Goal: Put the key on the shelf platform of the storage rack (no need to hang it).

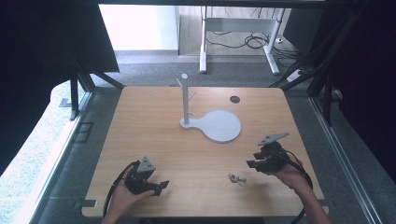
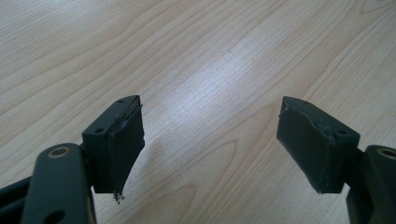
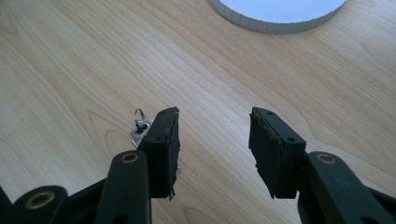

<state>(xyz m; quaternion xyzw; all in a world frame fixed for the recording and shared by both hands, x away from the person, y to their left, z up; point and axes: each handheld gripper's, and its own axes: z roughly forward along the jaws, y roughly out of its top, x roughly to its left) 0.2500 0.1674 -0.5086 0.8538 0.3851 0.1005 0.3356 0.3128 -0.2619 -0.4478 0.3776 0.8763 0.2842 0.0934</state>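
Keys: a small set of keys on a ring [image 1: 237,178] lies flat on the wooden counter [image 1: 196,154], near the front edge, between the two hands and closer to the right one.
Right tongs [image 1: 254,164]: jaws stand wide apart and hold nothing; in the right gripper view the keys [image 3: 140,130] lie just behind the left jaw.
Left tongs [image 1: 161,186]: jaws wide, nothing between them, over bare wood.
White stand [image 1: 212,122]: a post on a round base, well apart from the keys.
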